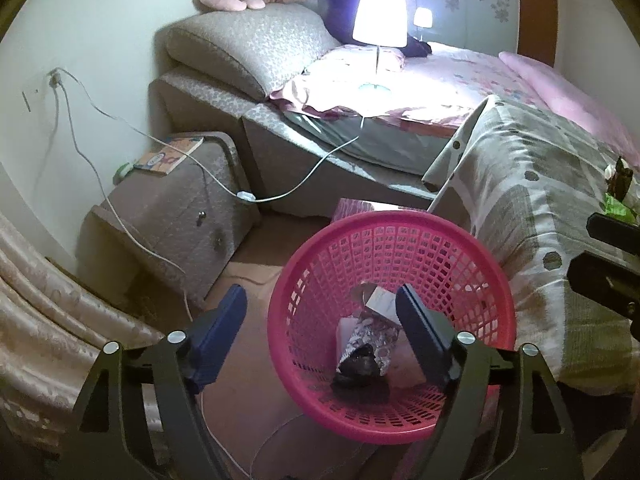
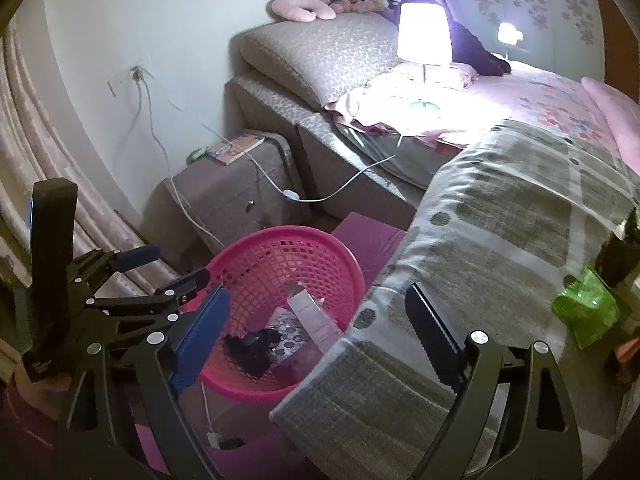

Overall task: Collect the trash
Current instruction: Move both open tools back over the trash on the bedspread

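Note:
A pink mesh basket point(image 1: 472, 248) stands on the floor beside the bed, also in the right wrist view point(image 2: 256, 240). Inside lie a white carton point(image 1: 382, 302), a patterned wrapper point(image 1: 370, 340) and a black lump point(image 1: 358, 364). My left gripper point(image 1: 320, 296) hangs open over the basket's near side, nothing between its blue pads; the right wrist view shows it at the left point(image 2: 164, 268). My right gripper point(image 2: 316, 296) is open too, straddling the basket's edge and the bed's corner. A crumpled green wrapper point(image 2: 584, 312) lies on the blanket at the right, beside a dark object point(image 2: 620, 248).
A grey patterned blanket point(image 2: 500, 220) hangs over the bed's edge next to the basket. A lit lamp point(image 1: 378, 18) stands on the bed, its cable point(image 1: 304, 184) trailing to the floor. A bedside cabinet point(image 1: 180, 208) holds a book point(image 1: 168, 156). Curtains point(image 1: 40, 300) hang at left.

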The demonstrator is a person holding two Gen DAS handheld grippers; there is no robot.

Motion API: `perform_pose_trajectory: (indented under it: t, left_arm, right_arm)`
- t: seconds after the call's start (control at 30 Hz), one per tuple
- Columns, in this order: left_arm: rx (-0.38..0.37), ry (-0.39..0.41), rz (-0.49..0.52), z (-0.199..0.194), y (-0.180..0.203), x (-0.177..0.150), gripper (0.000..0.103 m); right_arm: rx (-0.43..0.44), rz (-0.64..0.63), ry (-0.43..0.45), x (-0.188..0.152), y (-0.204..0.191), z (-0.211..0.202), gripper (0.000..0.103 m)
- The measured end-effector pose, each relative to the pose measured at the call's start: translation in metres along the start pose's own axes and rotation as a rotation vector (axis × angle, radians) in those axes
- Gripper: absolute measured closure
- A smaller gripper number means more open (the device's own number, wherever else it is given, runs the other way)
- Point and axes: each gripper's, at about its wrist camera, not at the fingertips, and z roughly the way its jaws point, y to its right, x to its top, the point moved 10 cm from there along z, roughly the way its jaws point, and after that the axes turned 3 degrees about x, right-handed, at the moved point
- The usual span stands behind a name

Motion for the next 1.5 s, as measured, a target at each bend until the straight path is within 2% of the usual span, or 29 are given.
perform_pose_trajectory:
  t: [0.27,0.63,0.9,1.23,1.4,1.5]
  left_arm:
    - [-0.034,0.04,0.032,-0.009,0.019,0.003,0.027]
    - [-0.136,0.064,0.083,-0.024,0.06,0.002,0.027]
    - [-0.23,0.07,0.158,-0.036,0.103,0.003,0.024]
    - [-0.362,0.114,0.329,-0.052,0.194,0.02,0.02]
    - [-0.473,0.101,0.398,-0.05,0.249,0.027,0.02]
    - [-0.497,0.094,0.434,-0.044,0.274,0.03,0.02]
  right_arm:
    - [-0.075,0.033,0.058,-0.006,0.027,-0.034,0.017]
    - [-0.248,0.145,0.174,-0.036,0.108,-0.116,0.017]
    - [-0.353,0.247,0.208,-0.071,0.162,-0.161,0.017]
    - [-0.43,0.342,0.244,-0.1,0.203,-0.197,0.017]
    - [-0.449,0.374,0.253,-0.11,0.215,-0.206,0.017]
    - [-0.459,0.386,0.253,-0.114,0.221,-0.21,0.017]
